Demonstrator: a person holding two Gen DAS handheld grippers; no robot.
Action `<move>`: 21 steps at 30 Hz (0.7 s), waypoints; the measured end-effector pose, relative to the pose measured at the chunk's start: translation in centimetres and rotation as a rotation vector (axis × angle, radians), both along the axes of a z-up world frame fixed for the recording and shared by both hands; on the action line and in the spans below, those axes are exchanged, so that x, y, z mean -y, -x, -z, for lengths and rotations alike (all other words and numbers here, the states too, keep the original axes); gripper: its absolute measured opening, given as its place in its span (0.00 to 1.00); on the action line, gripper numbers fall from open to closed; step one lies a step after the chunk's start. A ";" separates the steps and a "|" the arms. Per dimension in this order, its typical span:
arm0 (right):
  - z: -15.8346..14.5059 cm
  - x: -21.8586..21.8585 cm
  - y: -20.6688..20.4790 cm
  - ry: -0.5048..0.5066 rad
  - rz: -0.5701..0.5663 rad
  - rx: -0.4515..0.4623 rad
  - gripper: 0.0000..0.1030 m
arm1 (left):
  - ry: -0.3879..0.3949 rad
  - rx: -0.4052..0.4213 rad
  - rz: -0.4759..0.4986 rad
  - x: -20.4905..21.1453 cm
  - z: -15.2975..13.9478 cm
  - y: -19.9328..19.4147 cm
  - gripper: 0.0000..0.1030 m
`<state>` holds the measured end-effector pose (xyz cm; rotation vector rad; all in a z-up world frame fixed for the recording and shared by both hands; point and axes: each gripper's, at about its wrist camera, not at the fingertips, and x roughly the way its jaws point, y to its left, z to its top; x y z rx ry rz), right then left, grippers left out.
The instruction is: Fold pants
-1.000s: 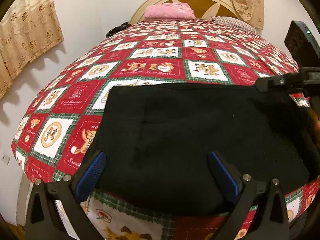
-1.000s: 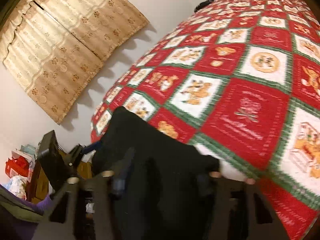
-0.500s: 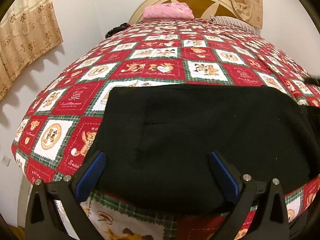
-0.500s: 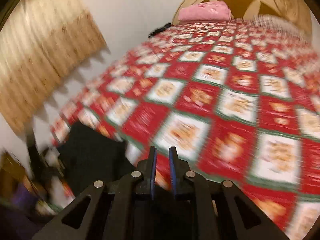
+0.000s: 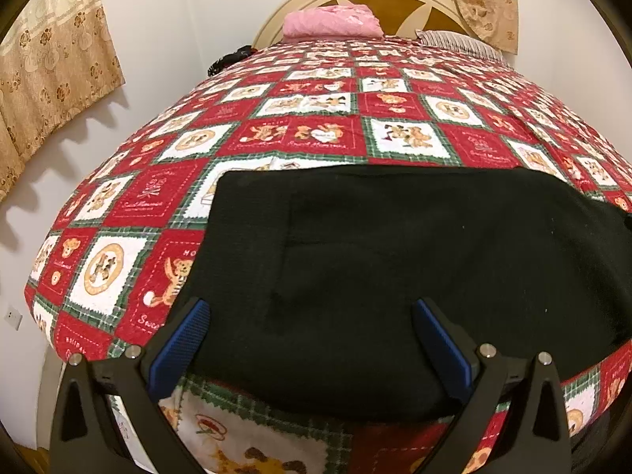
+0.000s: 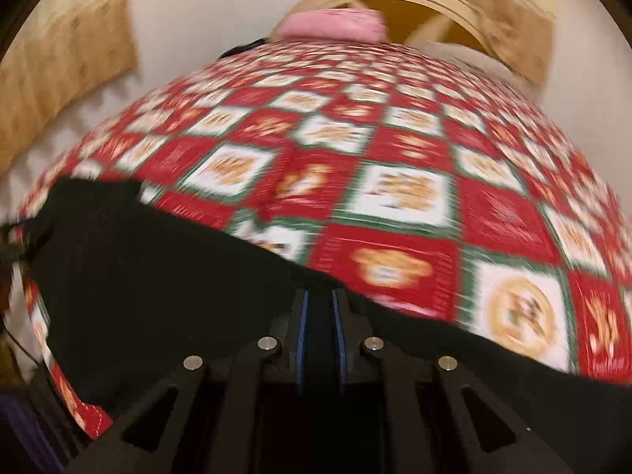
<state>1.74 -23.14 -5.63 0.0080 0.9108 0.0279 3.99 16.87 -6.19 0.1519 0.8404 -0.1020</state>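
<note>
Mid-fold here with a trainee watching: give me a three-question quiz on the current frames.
1. True or false: the left gripper has its jaws spread wide over the black pants.
2. What lies at the head of the bed? A) pink bundle B) blue towel C) laptop
3. Fill in: the right gripper has its jaws nearly ____.

Key: 1 true; 2 A; 3 shut.

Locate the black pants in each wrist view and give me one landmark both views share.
Left wrist: black pants fill the lower centre and right of the quilt, between the open left gripper's fingers.
Right wrist: black pants cover the lower left, reaching the shut right gripper.
Shared landmark: pink pillow by the headboard.
</note>
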 end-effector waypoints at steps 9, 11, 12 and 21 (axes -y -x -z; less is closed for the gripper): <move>-4.3 -4.4 4.8 -0.178 -0.106 0.132 0.45 | -0.022 -0.005 0.032 -1.0 -0.4 0.2 1.00; -3.1 -6.8 5.9 -0.194 -0.158 0.098 0.57 | -0.025 -0.008 0.014 -1.5 -0.4 0.0 1.00; -1.9 -8.3 6.1 -0.183 -0.185 0.056 0.57 | -0.013 -0.017 0.001 -2.0 -0.4 -0.1 1.00; -1.3 -12.2 9.0 -0.046 -0.257 0.035 0.57 | -0.066 0.036 -0.072 -4.2 -2.3 1.0 1.00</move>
